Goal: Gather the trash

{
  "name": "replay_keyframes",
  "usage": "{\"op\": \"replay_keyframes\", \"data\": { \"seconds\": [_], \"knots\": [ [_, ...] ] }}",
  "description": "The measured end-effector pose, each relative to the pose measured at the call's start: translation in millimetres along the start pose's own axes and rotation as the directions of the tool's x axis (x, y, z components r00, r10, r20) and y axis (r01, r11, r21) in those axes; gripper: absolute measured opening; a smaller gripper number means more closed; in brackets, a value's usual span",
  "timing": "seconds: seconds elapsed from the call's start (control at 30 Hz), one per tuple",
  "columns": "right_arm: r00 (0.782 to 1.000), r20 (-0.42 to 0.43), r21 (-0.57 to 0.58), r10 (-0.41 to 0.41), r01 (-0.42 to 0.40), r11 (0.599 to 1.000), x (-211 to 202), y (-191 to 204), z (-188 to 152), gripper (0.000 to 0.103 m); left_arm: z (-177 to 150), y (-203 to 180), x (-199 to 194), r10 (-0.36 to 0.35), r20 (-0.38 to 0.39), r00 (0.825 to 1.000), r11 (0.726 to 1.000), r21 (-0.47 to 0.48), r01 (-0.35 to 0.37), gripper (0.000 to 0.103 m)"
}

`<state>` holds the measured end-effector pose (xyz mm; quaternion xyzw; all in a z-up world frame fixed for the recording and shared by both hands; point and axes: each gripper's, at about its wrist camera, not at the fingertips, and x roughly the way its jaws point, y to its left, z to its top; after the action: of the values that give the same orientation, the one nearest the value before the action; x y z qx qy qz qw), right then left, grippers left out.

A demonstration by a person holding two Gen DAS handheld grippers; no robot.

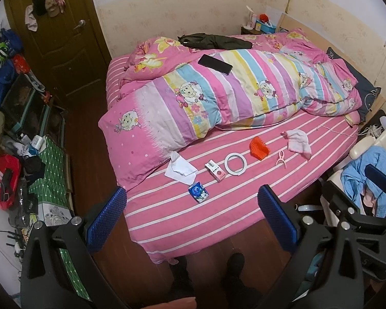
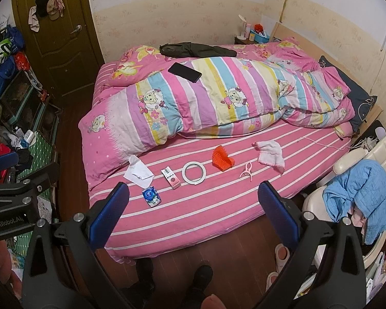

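On the pink striped bed [image 1: 218,206] [image 2: 218,206] lie a crumpled white tissue [image 1: 179,169] [image 2: 139,172], a blue wrapper [image 1: 198,192] [image 2: 151,196], a small pink-and-white box [image 1: 215,171] [image 2: 171,177], a white tape ring [image 1: 235,164] [image 2: 193,173], an orange plastic piece [image 1: 259,148] [image 2: 222,160], a pink clip [image 1: 281,158] [image 2: 246,171] and a pink-edged white cloth [image 1: 298,140] [image 2: 270,153]. My left gripper [image 1: 191,221] hovers open above the bed's near edge, holding nothing. My right gripper [image 2: 193,217] is likewise open and empty, short of the items.
A rumpled cartoon quilt [image 1: 218,95] with a black phone [image 1: 215,63] and dark garment [image 1: 213,41] covers the far bed. Cluttered boxes and bags [image 1: 18,154] line the left wall by a brown door [image 1: 56,38]. A white chair with blue clothing [image 2: 357,198] stands right. The person's dark shoes [image 2: 200,280] rest on the wood floor.
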<state>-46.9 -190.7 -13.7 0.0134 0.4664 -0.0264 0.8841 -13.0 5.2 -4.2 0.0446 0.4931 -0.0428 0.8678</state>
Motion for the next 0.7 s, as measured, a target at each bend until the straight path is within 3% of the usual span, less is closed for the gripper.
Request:
{"op": "replay_keyframes", "data": {
  "seconds": [0.7],
  "knots": [
    [1.0, 0.001, -0.003, -0.004, 0.004, 1.0, -0.9, 0.2, -0.4, 0.099, 0.0, -2.4, 0.9, -0.002, -0.004, 1.0, 1.0, 0.0, 0.002, 0.099]
  ]
}}
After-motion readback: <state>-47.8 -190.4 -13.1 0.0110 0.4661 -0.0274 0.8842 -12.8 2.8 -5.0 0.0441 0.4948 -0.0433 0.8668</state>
